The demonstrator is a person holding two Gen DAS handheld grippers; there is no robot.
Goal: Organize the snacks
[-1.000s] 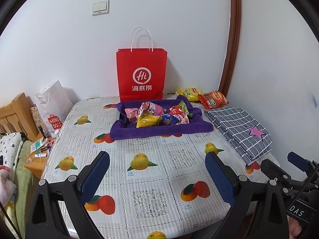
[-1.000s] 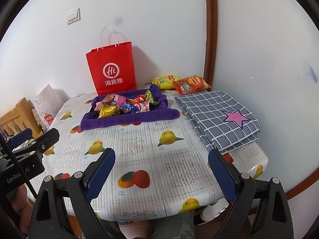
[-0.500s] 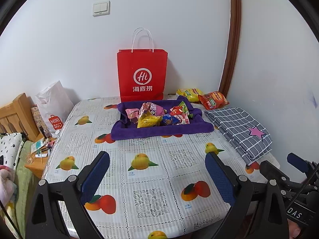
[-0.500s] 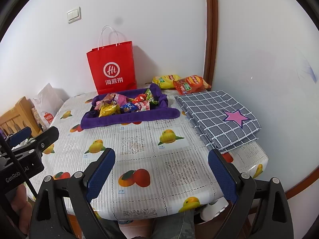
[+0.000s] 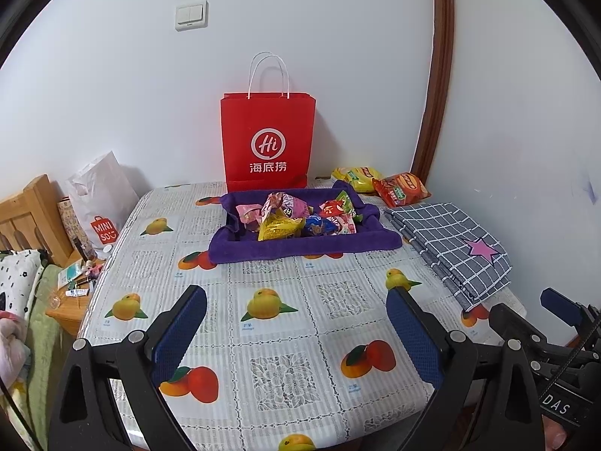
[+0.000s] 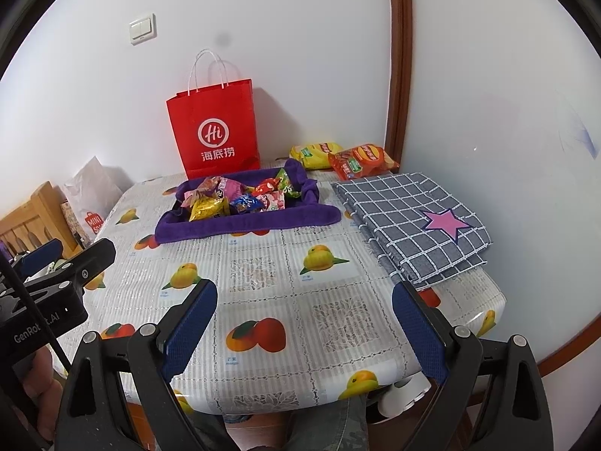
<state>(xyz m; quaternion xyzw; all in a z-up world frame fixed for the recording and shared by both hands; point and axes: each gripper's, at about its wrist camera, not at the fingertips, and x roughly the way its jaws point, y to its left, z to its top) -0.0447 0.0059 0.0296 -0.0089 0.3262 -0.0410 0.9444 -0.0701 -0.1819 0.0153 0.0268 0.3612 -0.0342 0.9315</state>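
Observation:
A purple cloth tray (image 5: pixel 300 250) (image 6: pixel 248 223) sits at the middle back of the table, filled with several small snack packets (image 5: pixel 296 218) (image 6: pixel 240 197). Behind it to the right lie a yellow chip bag (image 5: pixel 353 178) (image 6: pixel 313 152) and a red chip bag (image 5: pixel 400 188) (image 6: pixel 360 159) near the wall corner. My left gripper (image 5: pixel 296 300) hovers open over the table's front half, empty. My right gripper (image 6: pixel 304 295) is open too, near the front edge, with nothing between its fingers. Each gripper shows at the edge of the other's view.
A red paper bag (image 5: pixel 268 143) (image 6: pixel 216 131) stands against the wall behind the tray. A folded grey checked cloth with a pink star (image 5: pixel 450 240) (image 6: pixel 413 221) covers the table's right side. A white shopping bag (image 5: pixel 101 195) and a bedside stand (image 5: pixel 71 297) are left of the table.
Both grippers have drawn back and up slightly, so the table looks a little farther away. Both stay open and nothing on the table has moved.

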